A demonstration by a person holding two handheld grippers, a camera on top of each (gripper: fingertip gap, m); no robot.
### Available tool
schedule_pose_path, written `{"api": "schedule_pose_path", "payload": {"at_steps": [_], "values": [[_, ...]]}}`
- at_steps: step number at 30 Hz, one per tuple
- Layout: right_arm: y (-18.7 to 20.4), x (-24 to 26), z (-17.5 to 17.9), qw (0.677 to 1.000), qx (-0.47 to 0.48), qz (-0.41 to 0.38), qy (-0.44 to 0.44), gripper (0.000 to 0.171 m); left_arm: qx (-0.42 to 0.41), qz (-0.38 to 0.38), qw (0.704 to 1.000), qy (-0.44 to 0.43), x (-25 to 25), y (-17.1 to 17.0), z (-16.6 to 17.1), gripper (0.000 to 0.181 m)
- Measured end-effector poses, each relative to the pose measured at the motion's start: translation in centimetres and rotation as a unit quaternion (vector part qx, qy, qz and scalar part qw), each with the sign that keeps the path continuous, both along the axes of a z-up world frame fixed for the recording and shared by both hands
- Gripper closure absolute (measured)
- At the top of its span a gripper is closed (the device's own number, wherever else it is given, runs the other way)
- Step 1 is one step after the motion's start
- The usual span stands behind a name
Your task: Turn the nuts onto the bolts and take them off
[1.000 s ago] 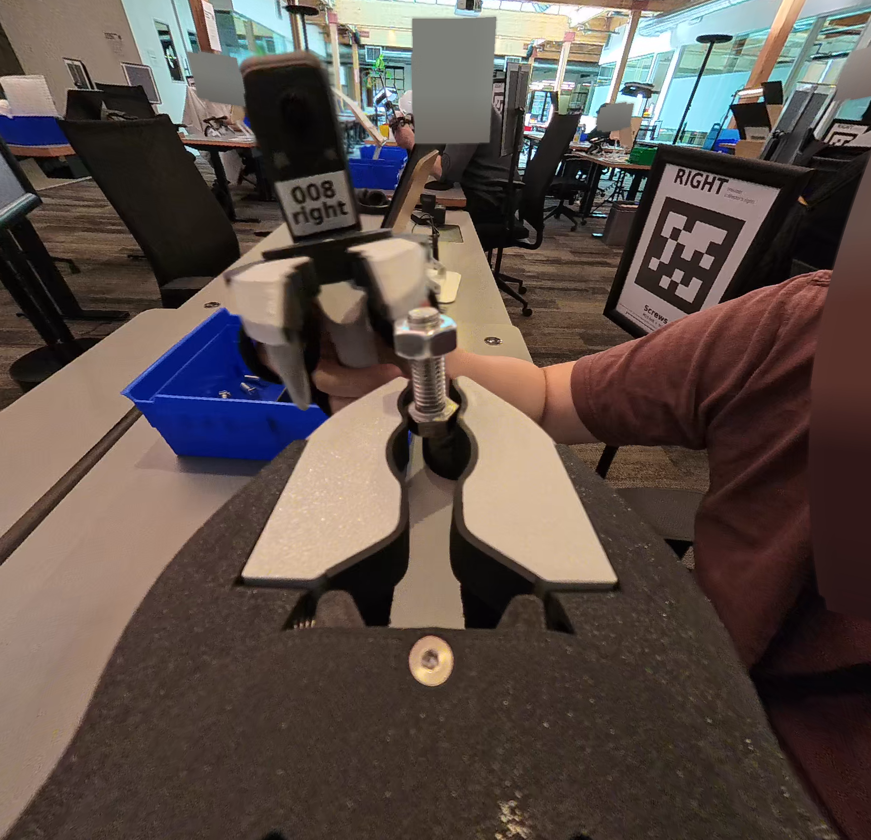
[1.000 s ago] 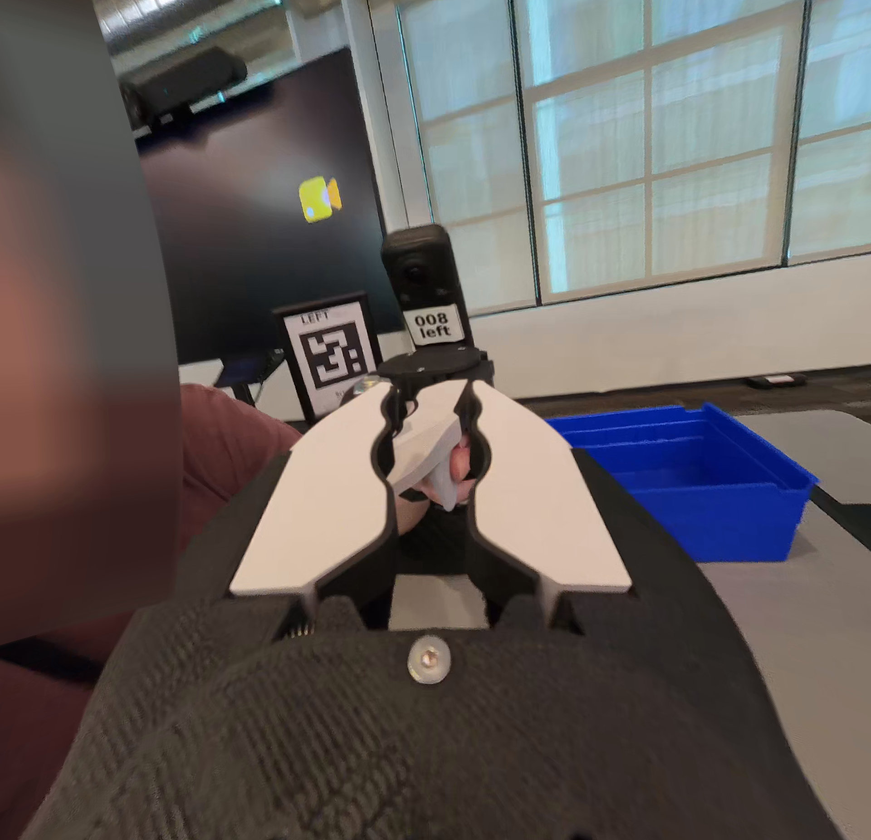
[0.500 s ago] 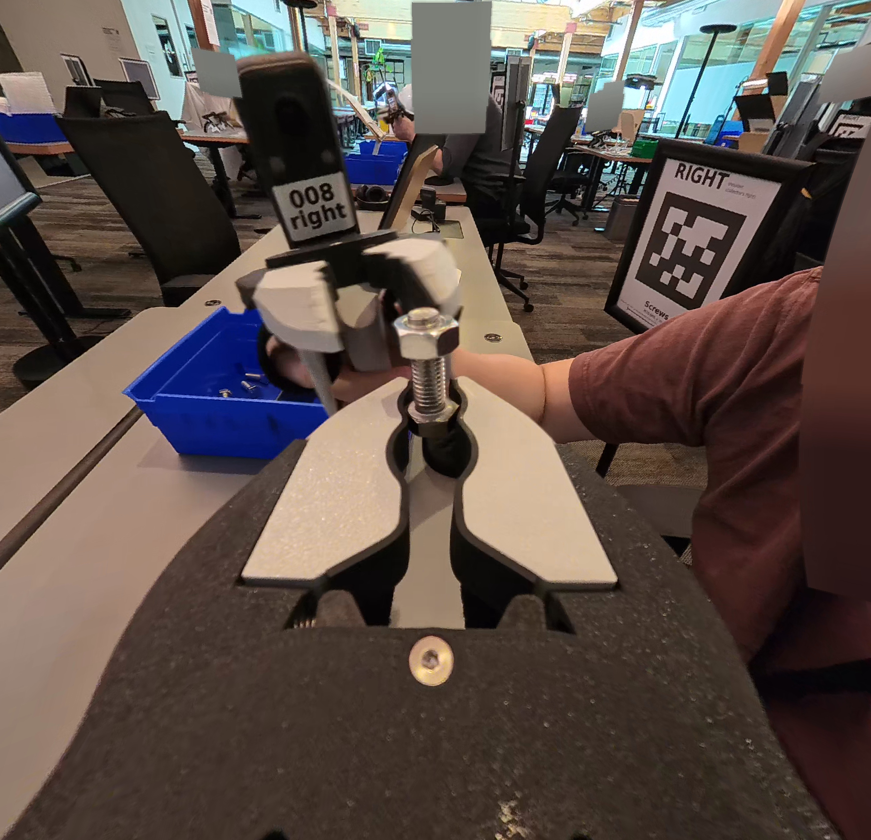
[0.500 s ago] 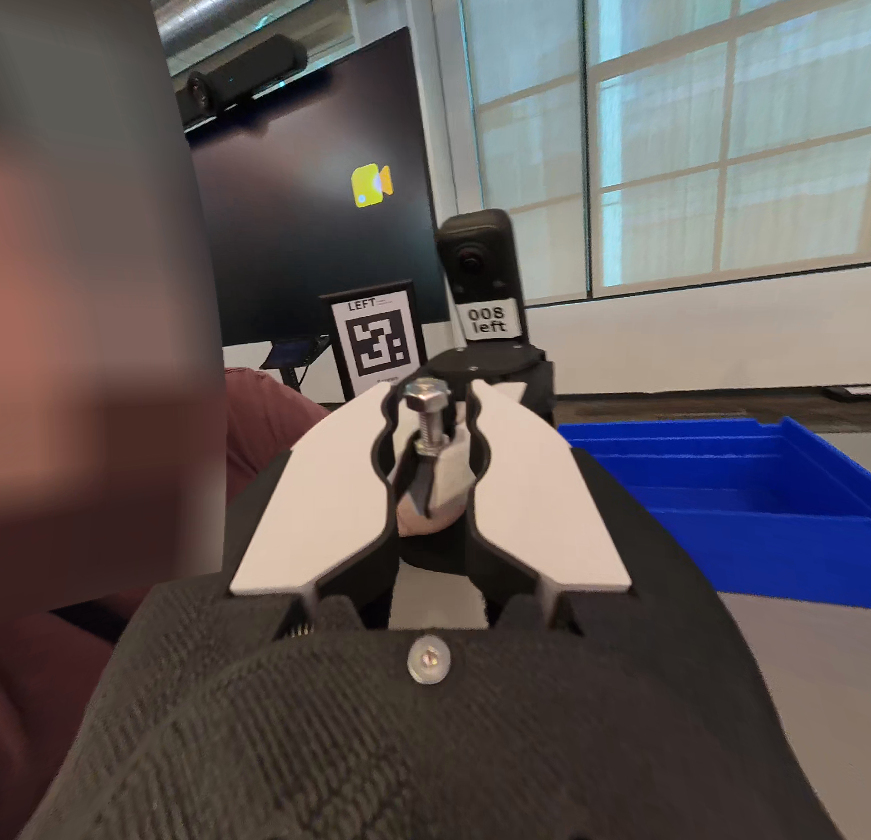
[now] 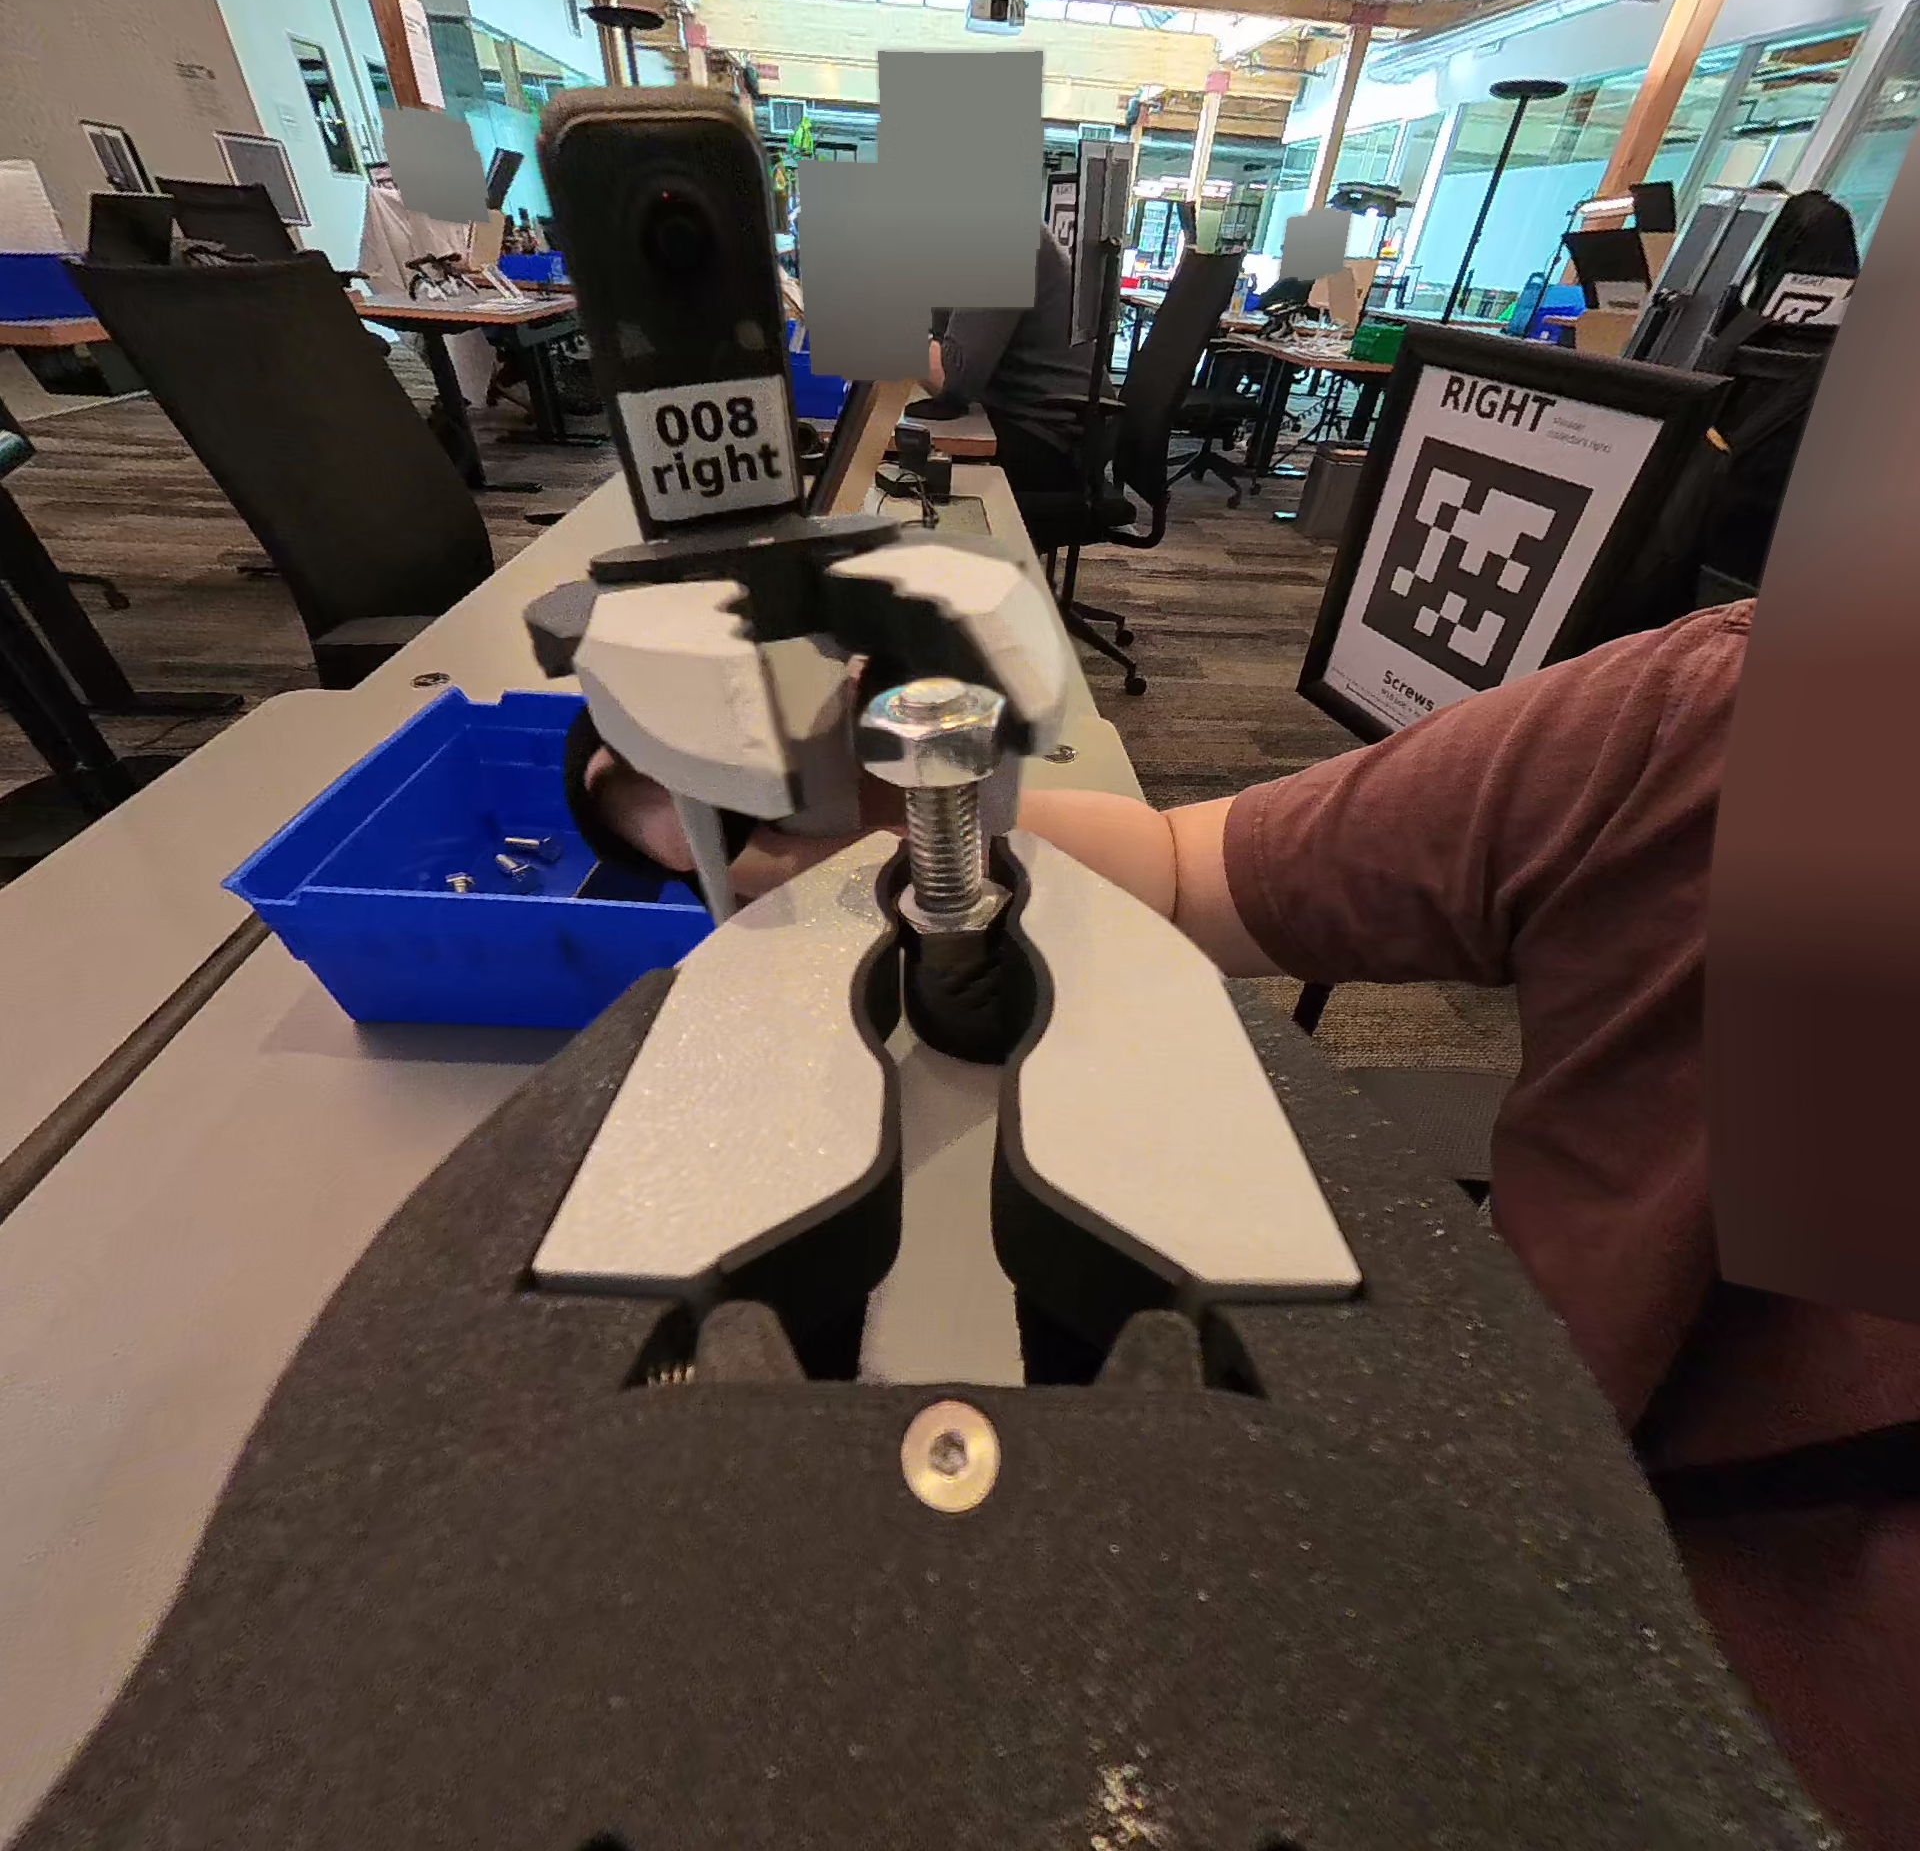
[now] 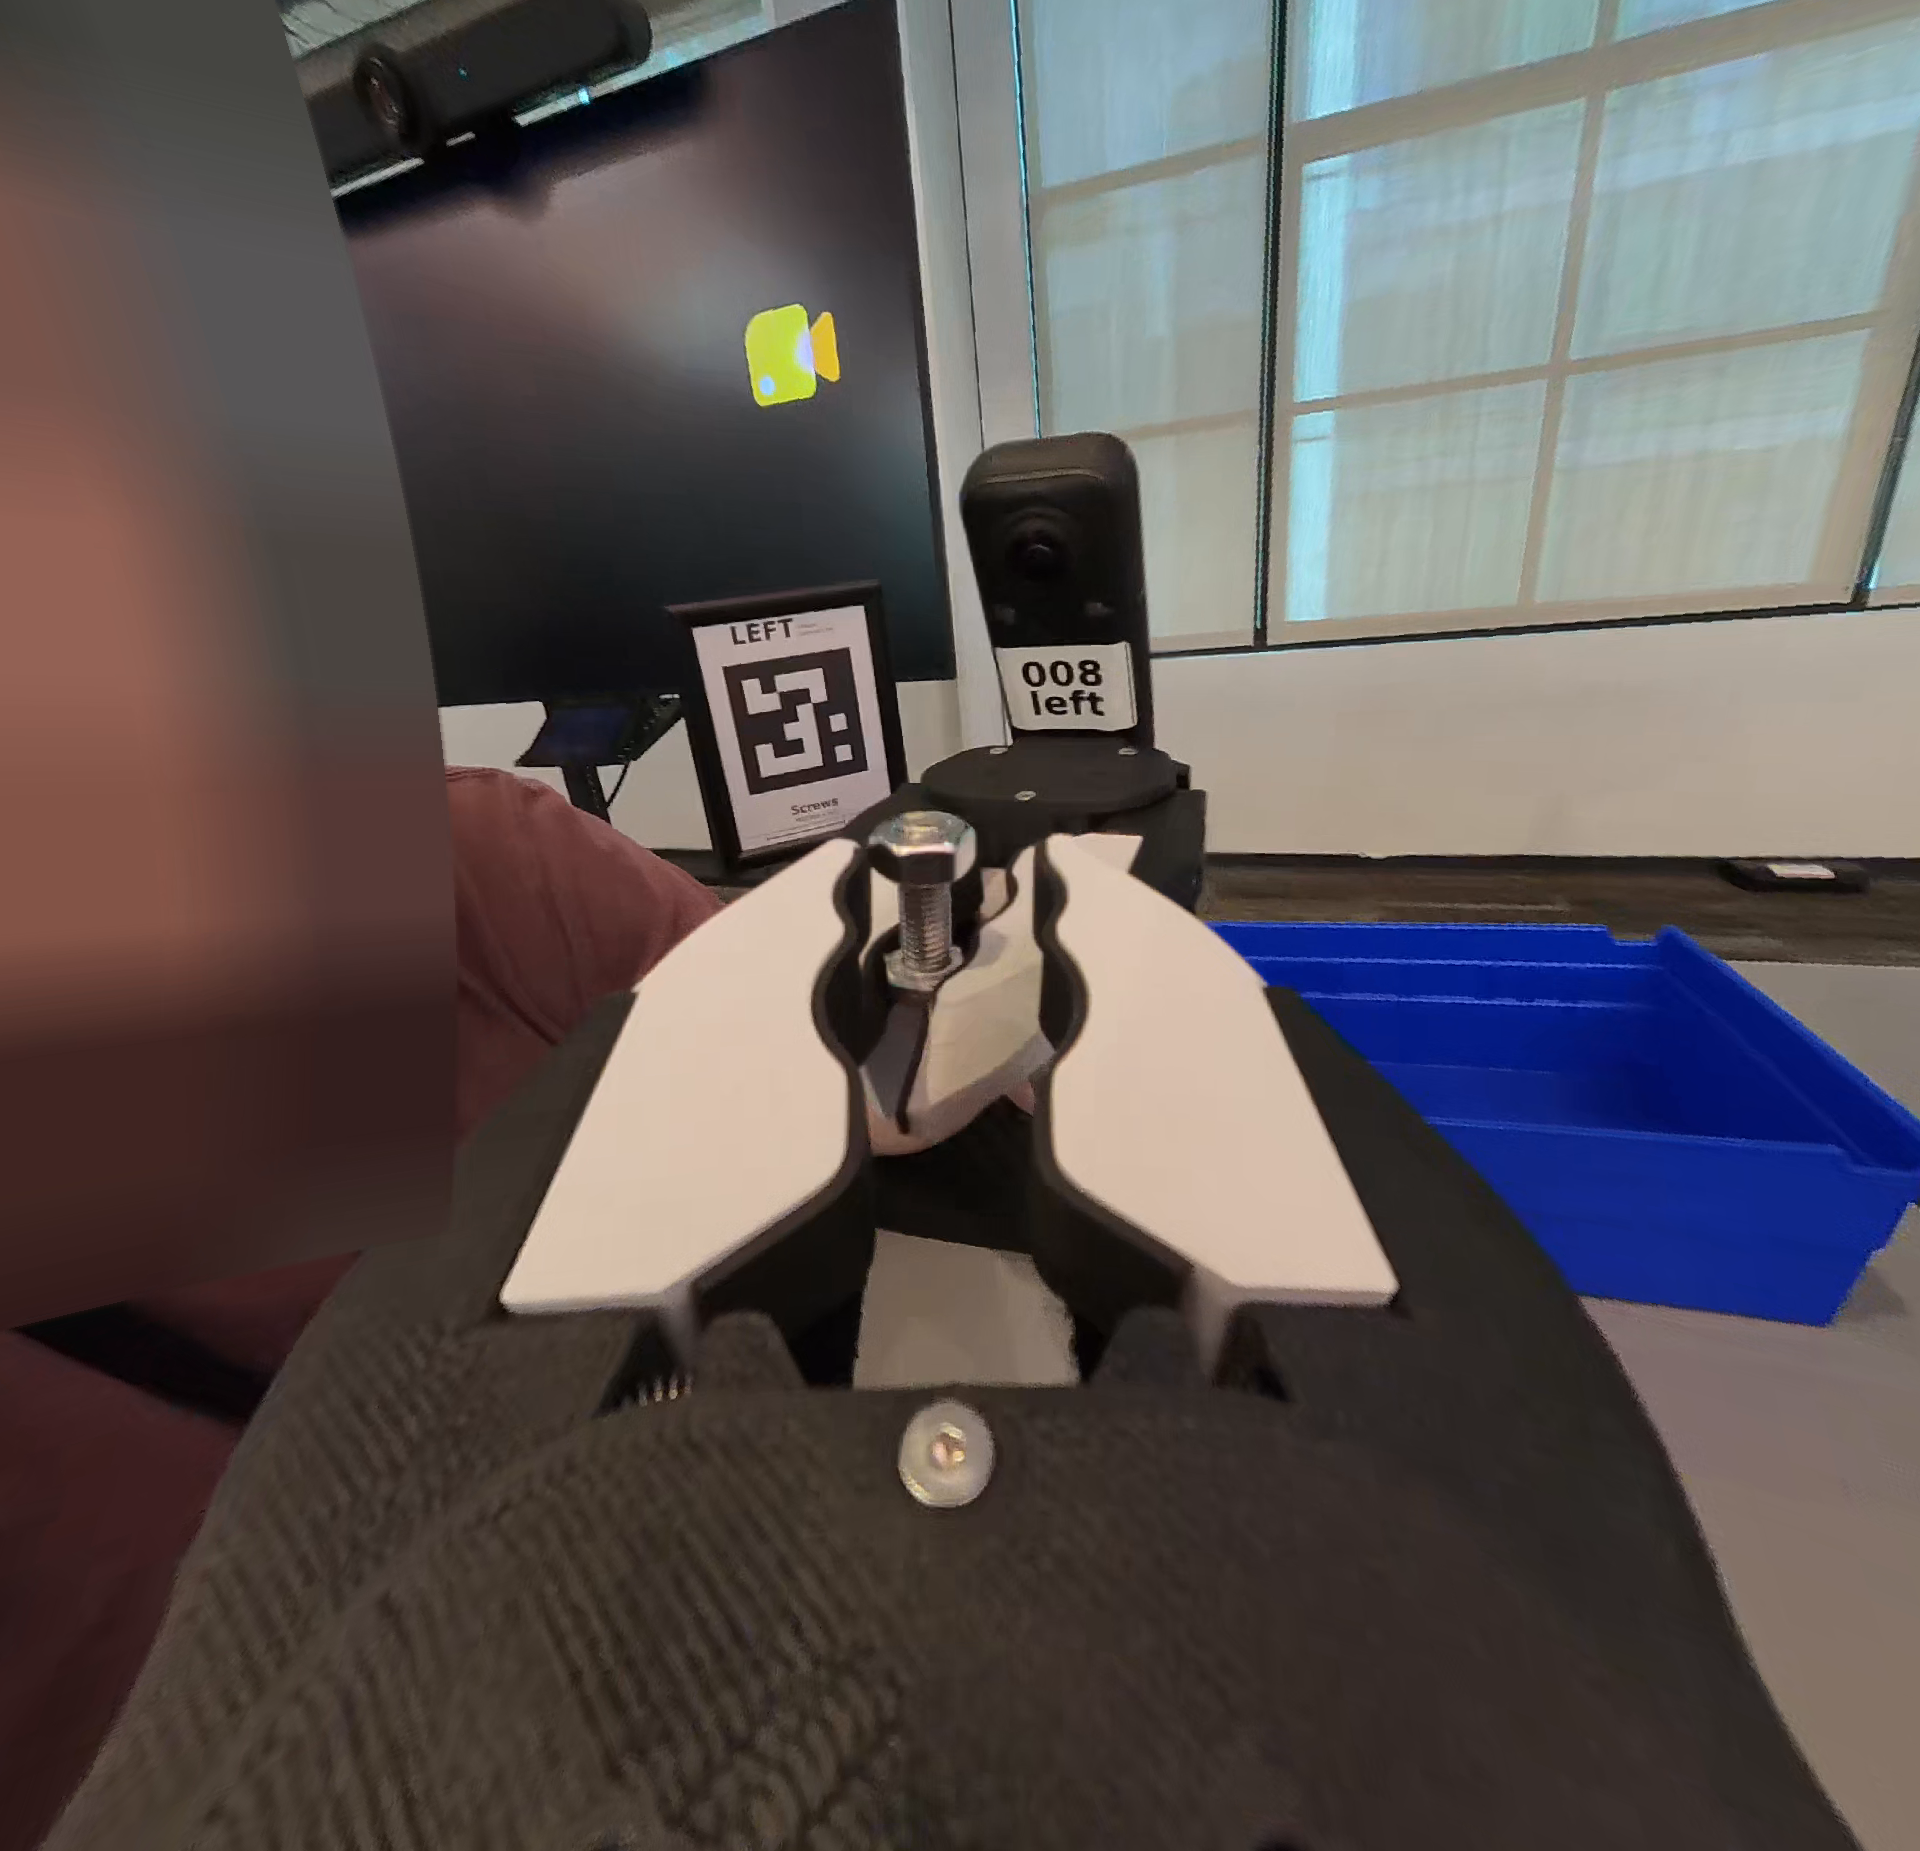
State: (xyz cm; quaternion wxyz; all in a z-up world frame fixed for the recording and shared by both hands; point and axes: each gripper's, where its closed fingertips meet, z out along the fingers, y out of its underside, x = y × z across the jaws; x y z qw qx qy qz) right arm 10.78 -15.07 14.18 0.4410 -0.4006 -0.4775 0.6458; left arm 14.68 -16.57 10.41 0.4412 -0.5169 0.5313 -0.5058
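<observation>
threaded steel bolt (image 5: pixel 940 825), hexagonal nut (image 5: pixel 954 910)

Bolt (image 5: pixel 940 825): silver, hex head up, upright, threaded shank exposed. Nut (image 5: pixel 953 908): silver, hex, threaded low on shank, well below head. Further bolts (image 5: pixel 506 859) lie loose in bin (image 5: pixel 457 970).

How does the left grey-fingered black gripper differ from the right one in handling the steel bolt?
The left gripper is shut on the threaded steel bolt, clamping its lower hex; the right gripper seems to grip nothing. The left gripper's fingers press the bolt, while the right gripper's fingers stand apart beside the silver hex nut on top, seemingly without touching. Both have grey fingers and face each other.
</observation>
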Motion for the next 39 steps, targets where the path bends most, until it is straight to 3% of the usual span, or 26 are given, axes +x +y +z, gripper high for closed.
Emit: {"api": "schedule_pose_path", "payload": {"at_steps": [5, 10, 16, 21, 27, 33, 39], "values": [[1.5, 1.4, 0.7, 0.998, -0.05, 0.012, 0.03, 0.146, 0.0, 0.001, 1.0, -0.001, -0.1, -0.1, 0.2, 0.168], [-1.0, -0.1, 0.2, 1.0, 0.016, 0.007, -0.003, 0.142, 0.001, 0.0, 1.0, 0.004, 0.0, 0.0, -0.1, 0.168], [1.6, 1.1, 0.5, 0.999, -0.039, -0.001, 0.018, 0.147, 0.004, -0.002, 1.0, 0.001, -0.1, -0.3, 0.1, 0.168], [-1.1, 0.1, 0.4, 1.0, 0.019, 0.007, -0.003, 0.141, 0.007, -0.002, 1.0, 0.006, 0.0, -0.3, -0.1, 0.168], [1.8, 1.5, 0.7, 0.999, -0.04, -0.005, 0.025, 0.147, 0.01, -0.007, 1.0, 0.007, 0.1, -0.7, 0.0, 0.168], [-1.2, 0.1, 0.4, 1.0, 0.015, 0.015, -0.004, 0.14, 0.01, -0.002, 1.0, 0.015, 0.1, -0.4, -0.3, 0.168], [1.2, 1.2, 0.5, 0.999, -0.031, 0.007, 0.016, 0.145, 0.008, -0.006, 1.0, 0.012, 0.1, -0.7, -0.1, 0.168]]}}
